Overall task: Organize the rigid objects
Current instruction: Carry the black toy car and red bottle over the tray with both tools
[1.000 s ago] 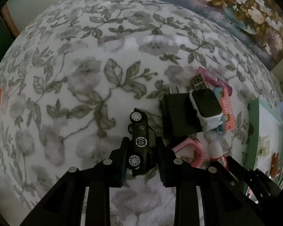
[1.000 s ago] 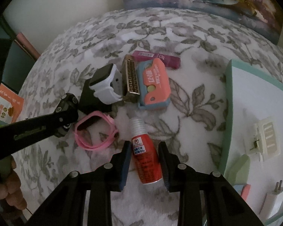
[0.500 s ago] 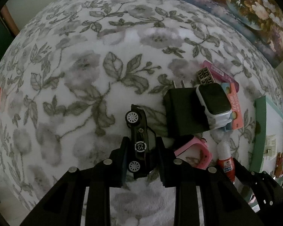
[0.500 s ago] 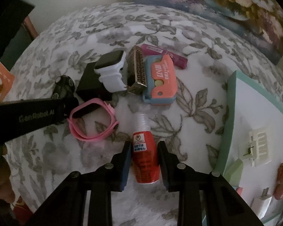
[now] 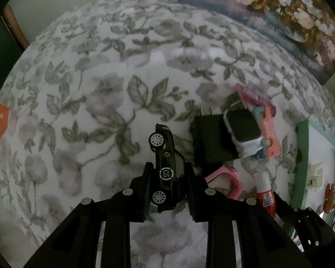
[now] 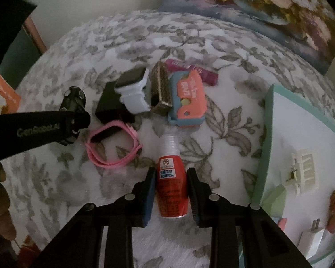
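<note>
A small black toy car (image 5: 165, 167) with white wheels, "CS" ringed on its door, is pinched in the left gripper (image 5: 167, 183) over the floral cloth (image 5: 89, 102). The right gripper (image 6: 170, 192) clamps a red glue bottle (image 6: 172, 192) with Japanese label text.

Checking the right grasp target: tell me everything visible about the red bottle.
The red bottle is small, plastic-looking, with a clear ribbed cap and a white label of printed characters under a prohibition sign. It lies on its side on the flowered cloth, cap pointing away from the camera. The right gripper is shut on its body. Nothing else touches it; the pink band lies apart.
</note>
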Demonstrator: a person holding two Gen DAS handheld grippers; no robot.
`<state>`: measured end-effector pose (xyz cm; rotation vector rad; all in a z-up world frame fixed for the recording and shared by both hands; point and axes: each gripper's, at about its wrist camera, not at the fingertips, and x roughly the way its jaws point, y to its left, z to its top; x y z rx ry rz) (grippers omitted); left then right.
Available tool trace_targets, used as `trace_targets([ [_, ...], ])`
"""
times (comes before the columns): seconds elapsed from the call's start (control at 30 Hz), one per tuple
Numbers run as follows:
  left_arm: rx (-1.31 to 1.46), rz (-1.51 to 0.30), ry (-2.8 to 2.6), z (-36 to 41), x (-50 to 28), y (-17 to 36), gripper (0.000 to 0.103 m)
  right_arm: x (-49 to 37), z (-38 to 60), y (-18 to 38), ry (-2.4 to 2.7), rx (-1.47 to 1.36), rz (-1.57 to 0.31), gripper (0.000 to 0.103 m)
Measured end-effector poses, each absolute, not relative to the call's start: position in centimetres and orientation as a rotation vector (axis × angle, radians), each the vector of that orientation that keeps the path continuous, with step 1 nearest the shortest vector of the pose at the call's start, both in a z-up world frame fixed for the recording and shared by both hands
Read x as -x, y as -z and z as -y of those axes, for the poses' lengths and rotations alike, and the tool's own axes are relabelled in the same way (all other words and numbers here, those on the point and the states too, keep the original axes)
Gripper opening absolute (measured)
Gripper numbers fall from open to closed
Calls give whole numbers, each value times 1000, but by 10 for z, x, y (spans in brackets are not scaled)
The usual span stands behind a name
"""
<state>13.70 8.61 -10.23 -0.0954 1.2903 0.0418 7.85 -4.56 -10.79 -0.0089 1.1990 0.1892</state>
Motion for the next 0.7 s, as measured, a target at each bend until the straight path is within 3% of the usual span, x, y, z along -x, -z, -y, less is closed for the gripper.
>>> trace_targets([
  [0.37,49,-1097,-3,-52,-120,32,28,-69,113,49,-134,-190,-1073,29],
  [0.7,-45,-1050,149,29,-100,13,28,-54,219,42,69,-319,-1087,30],
])
